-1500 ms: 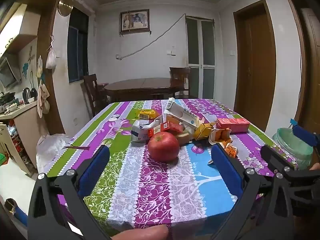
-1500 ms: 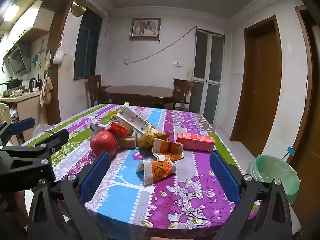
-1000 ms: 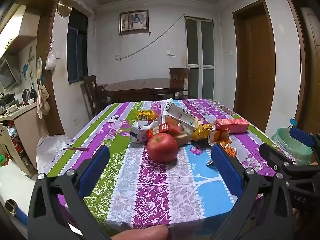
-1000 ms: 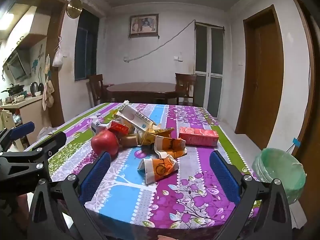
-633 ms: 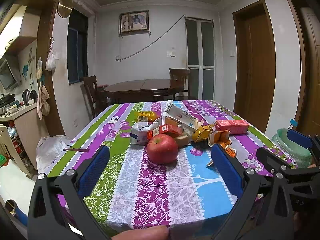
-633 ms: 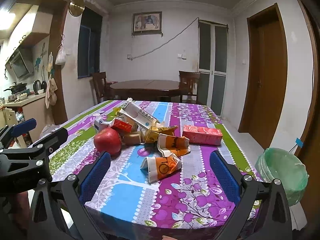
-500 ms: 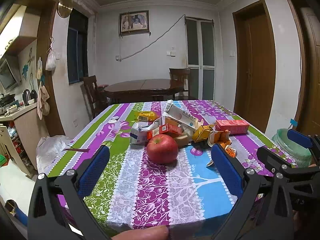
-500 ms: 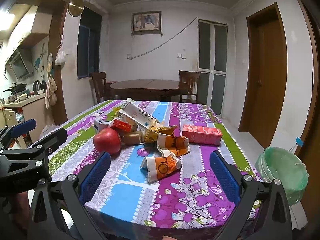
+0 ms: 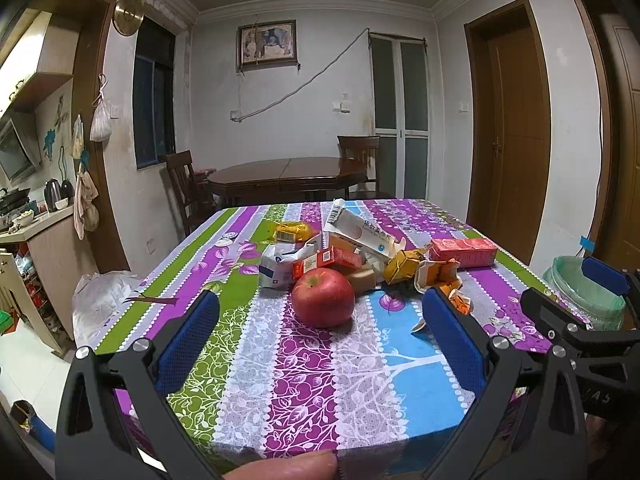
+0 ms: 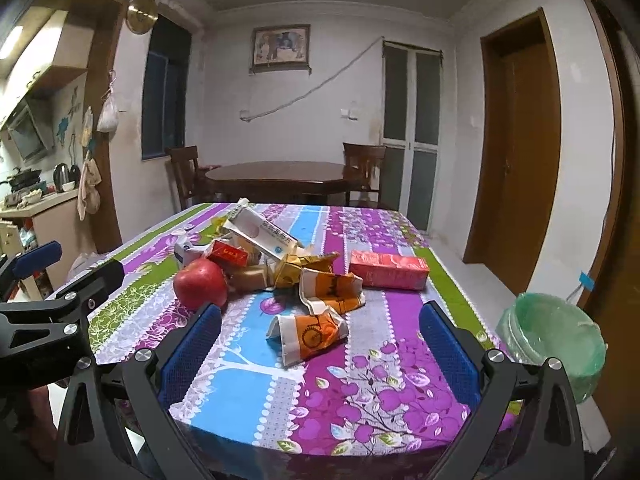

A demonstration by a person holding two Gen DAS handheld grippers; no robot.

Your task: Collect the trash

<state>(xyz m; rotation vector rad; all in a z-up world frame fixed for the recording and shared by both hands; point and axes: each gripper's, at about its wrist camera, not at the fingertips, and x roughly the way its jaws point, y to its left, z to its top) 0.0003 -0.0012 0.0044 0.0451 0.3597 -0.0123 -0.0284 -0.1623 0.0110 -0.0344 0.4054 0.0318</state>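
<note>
both grippers, left [image 9: 320, 328] and right [image 10: 320, 336], gape wide, holding nothing. at my twelve the apple [image 9: 323, 297] touches the trash pile [image 10: 288, 264]; grabbing carelessly could roll it off.

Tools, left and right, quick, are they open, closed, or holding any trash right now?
Left tool: open, holding nothing, short of the apple.
Right tool: open, holding nothing, short of the orange carton.
</note>
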